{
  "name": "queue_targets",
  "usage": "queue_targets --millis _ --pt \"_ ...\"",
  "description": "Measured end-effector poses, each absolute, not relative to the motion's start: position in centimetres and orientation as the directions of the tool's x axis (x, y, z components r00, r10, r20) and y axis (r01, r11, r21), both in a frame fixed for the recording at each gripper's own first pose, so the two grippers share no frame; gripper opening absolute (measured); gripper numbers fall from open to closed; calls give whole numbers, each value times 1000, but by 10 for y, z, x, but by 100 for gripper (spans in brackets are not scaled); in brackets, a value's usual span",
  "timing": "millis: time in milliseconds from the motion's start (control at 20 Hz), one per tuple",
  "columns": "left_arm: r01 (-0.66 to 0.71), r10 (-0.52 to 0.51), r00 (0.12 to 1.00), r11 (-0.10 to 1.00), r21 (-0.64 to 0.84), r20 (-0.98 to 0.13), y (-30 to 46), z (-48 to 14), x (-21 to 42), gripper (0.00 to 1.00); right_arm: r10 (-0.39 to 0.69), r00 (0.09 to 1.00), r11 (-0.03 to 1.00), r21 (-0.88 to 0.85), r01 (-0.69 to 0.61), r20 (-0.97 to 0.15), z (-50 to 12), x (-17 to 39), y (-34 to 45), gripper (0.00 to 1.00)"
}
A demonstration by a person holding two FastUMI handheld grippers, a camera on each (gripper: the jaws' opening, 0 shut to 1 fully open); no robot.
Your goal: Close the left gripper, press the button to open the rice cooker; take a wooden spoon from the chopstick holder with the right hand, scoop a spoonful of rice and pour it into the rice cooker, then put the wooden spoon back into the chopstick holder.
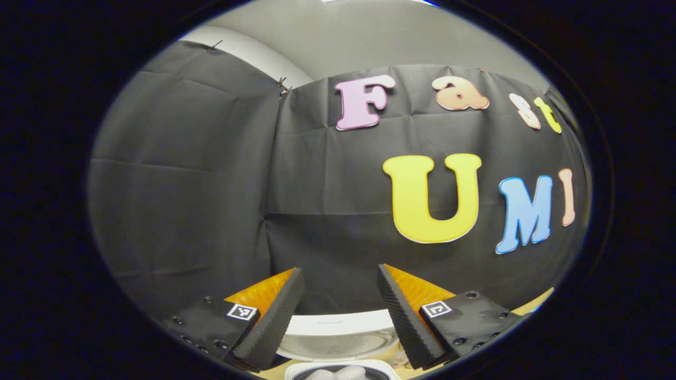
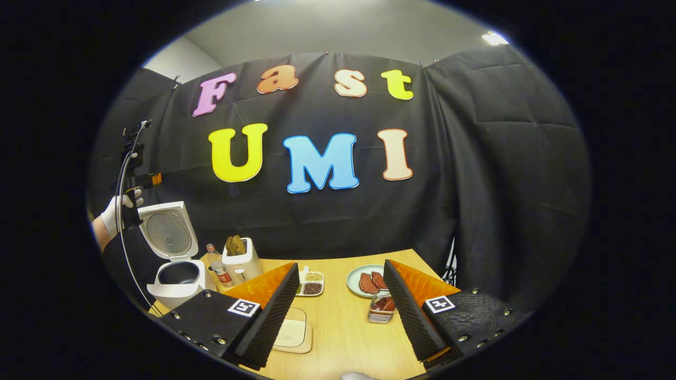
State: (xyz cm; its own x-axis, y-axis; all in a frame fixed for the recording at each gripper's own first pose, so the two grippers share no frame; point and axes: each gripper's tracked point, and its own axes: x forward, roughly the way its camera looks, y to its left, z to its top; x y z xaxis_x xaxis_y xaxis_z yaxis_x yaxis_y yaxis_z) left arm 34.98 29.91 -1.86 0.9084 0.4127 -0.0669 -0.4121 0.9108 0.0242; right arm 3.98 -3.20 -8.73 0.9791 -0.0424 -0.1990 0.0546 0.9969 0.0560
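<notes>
Both grippers' fingers spread, left gripper (image 1: 338,295) above the open rice cooker (image 2: 171,253)

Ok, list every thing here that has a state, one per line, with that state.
Rice cooker: open, lid raised upright.
Left gripper: jaws apart, nothing between them, above the open rice cooker.
Right gripper: jaws apart, empty, above the table.
Plate: holds reddish pieces.
Divided dish: compartments filled with grains.
Bottle: upright, capped.

Glossy white plastic rice cooker (image 2: 171,264), matt wooden table (image 2: 343,322), ribbed foam pads (image 2: 272,311).
</notes>
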Motion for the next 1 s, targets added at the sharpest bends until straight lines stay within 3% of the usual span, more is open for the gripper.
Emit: queue_targets --millis 300,350,400,1000 --pt "-443 445 838 893 80 -318 322 -108 399 97 -47 970 996 57 62 -240 -95 42 -38 98" --pt "-461 459 843 885 63 -280 327 -107 403 97 -48 970 996 58 63 -240 -95 43 -39 98" --pt "-458 453 834 887 60 -316 322 -108 399 100 -43 969 996 62 60 -243 -97 44 -39 98" --pt "-408 363 800 913 11 -478 266 -129 311 98 19 968 995 97 6 -252 -105 56 -45 98"
